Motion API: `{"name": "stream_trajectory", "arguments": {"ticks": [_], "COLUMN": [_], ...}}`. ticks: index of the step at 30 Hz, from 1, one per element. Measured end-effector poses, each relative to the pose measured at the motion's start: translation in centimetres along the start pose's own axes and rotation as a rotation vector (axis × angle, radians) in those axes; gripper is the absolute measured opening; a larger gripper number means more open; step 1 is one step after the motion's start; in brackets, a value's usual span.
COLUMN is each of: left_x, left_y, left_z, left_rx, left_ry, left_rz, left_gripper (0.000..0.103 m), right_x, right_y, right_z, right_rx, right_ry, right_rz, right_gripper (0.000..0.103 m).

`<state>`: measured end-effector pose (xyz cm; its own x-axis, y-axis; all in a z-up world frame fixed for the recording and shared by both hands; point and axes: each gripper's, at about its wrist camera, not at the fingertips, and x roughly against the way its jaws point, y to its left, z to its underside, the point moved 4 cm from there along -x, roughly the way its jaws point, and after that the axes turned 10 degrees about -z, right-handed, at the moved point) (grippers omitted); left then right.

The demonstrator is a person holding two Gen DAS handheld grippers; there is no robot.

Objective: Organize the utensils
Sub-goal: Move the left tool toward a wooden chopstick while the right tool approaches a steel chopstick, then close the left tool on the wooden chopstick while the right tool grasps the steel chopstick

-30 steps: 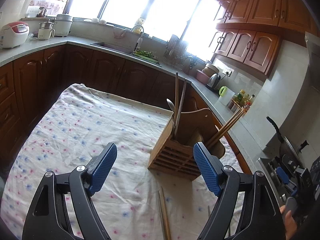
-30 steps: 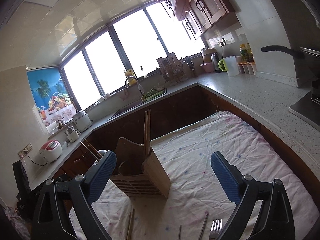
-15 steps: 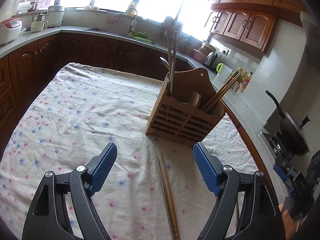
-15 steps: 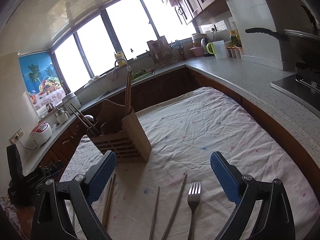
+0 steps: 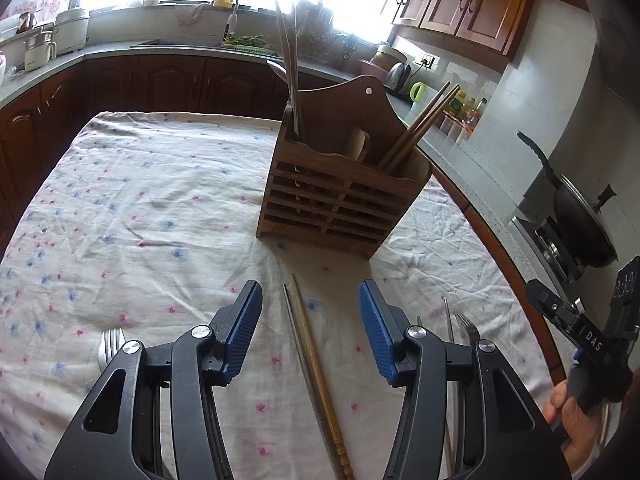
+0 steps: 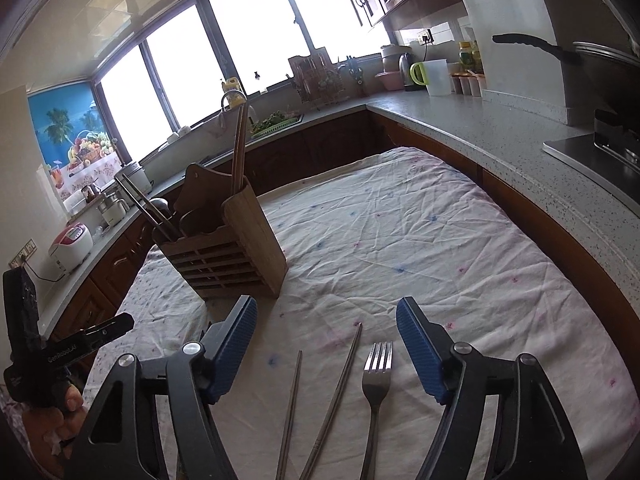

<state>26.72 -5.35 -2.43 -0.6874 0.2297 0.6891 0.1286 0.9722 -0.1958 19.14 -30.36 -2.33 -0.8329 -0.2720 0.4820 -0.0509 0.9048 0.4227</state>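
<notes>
Closing over loose cutlery, both grippers have dropped toward the floral cloth since a second ago, so pickup looks imminent. Left gripper (image 5: 310,328) straddles, untouched, a wooden chopstick beside a metal one (image 5: 316,372), long axes running near to far. Right gripper (image 6: 326,344), half-wide and empty, frames two steel chopsticks (image 6: 340,384) and a steel fork (image 6: 376,380), tines pointing far. Beyond stands the slatted wooden utensil holder (image 5: 332,208).

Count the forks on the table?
2. One fork lies between the right claw's fingers, beside the metal chopsticks. Another fork lies at the left, partly hidden behind the left claw's arm.
</notes>
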Motion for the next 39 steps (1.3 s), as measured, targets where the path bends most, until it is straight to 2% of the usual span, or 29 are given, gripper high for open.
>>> {"name": "stream_trajectory", "arguments": {"ticks": [6,8,13,25,39], "left_x": [-2.2,-3.1,-4.7,-9.1,-11.1], "left_y": [-1.3,-1.7,-2.6,-2.3,-3.3], "left_z": [0.5,0.7,1.2,1.7,0.9], "left_rx": [-0.052,-0.068,-0.095,-0.113,-0.155], "left_ry": [0.073,0.105,0.152,0.251,0.269], "left_rz": [0.011,0.018,0.033,-0.031,-0.059], "left_gripper": [0.031,0.020,0.016,0.016,0.016], "right_x": [-1.7,-2.6,-4.6,-7.4,-10.5], "right_y": [-0.2,-0.3,-0.8,-2.3,-2.2], "right_z": [0.7,1.2,2.6,3.7,3.8], "right_rx": [-0.001,0.002,-0.005,-0.022,0.026], "right_ry": [0.066,0.102,0.183,0.259,0.321], "right_rz": [0.001,0.001,0.001,0.020,0.062], "right_gripper": [0.056,0.051,0.028,0.025,0.022]}}
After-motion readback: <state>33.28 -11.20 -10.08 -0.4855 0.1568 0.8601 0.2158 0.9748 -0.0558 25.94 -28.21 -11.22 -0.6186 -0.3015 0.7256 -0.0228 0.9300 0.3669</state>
